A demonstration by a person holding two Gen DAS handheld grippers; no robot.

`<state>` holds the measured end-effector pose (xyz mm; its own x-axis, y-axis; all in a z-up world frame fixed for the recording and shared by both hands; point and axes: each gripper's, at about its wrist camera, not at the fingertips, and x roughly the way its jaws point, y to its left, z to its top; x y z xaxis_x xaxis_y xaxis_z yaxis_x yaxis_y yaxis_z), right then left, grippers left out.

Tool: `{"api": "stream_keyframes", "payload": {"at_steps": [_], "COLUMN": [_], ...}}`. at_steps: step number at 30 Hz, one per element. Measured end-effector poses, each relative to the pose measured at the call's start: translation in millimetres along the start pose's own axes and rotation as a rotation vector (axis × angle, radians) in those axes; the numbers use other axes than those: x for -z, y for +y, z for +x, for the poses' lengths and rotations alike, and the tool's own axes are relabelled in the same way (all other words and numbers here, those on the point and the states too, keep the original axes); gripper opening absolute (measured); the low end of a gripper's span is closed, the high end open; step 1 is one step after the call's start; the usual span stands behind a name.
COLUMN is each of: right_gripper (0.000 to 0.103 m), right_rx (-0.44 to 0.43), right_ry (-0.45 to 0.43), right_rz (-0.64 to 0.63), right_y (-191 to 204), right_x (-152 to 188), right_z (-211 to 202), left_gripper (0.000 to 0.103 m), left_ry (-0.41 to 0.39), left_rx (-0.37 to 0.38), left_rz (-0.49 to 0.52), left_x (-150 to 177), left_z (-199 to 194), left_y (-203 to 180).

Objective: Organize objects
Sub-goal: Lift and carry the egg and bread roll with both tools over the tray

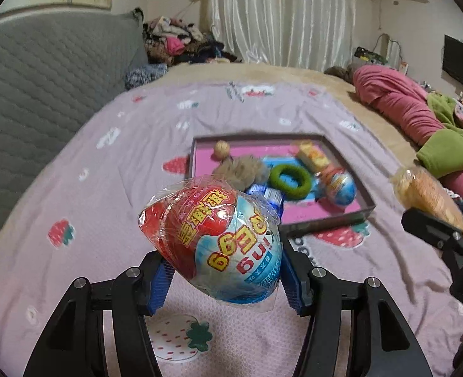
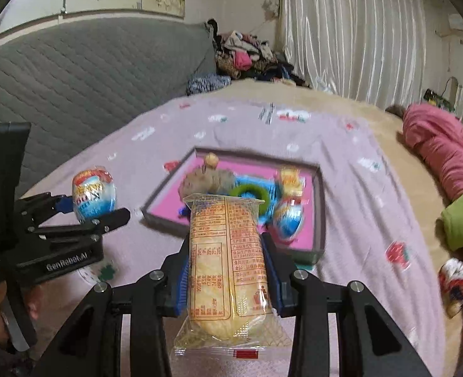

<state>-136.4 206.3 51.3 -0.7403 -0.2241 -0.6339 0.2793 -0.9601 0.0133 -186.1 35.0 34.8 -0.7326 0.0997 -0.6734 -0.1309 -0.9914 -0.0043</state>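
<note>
Both tongs are clenched, the left gripper (image 1: 223, 278) on a wrapped toy egg (image 1: 212, 245) and the right gripper (image 2: 228, 278) on a snack packet (image 2: 228, 270), so I judge the carrying step is in hand and next each must be released inside the tray (image 2: 320, 207) on the bed.

The left gripper (image 1: 223, 278) is clamping a wrapped toy egg (image 1: 212, 245) above the pink bedsheet (image 1: 105, 194), with the tray (image 1: 341, 216) of toys lying beyond and a snack packet (image 1: 426, 194) showing at the right.
</note>
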Motion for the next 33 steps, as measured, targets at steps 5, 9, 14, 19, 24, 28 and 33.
{"api": "stream_keyframes", "payload": {"at_steps": [5, 9, 14, 19, 24, 28, 33], "right_gripper": [0.040, 0.040, 0.040, 0.040, 0.040, 0.040, 0.040], "right_rx": [0.009, 0.014, 0.012, 0.015, 0.025, 0.033, 0.031], "right_ry": [-0.058, -0.092, -0.115, -0.145, -0.180, -0.204, -0.233], "right_rz": [-0.027, -0.027, -0.022, -0.031, -0.048, -0.056, -0.059], "right_y": [7.7, 10.7, 12.4, 14.2, 11.7, 6.9, 1.6], "right_x": [-25.1, -38.5, -49.6, -59.8, -77.5, -97.4, -121.5], "right_z": [-27.4, -42.2, -53.2, -61.4, -64.5, -62.1, -57.2], "left_gripper": [0.061, 0.061, 0.061, 0.061, 0.061, 0.061, 0.061], "left_ry": [-0.053, -0.086, -0.115, -0.150, -0.161, -0.173, -0.199], "left_rx": [-0.014, -0.011, -0.020, -0.021, -0.014, -0.016, -0.016], "left_rz": [0.031, 0.028, 0.020, 0.027, 0.034, 0.045, 0.047], "left_x": [-24.4, -39.0, -55.5, -71.1, -90.1, -107.7, -136.3], "left_z": [-30.7, -50.7, -69.8, -81.8, -80.6, -74.9, -65.9], "left_y": [-7.3, -8.4, -9.1, -12.9, -14.6, -13.6, -10.8]}}
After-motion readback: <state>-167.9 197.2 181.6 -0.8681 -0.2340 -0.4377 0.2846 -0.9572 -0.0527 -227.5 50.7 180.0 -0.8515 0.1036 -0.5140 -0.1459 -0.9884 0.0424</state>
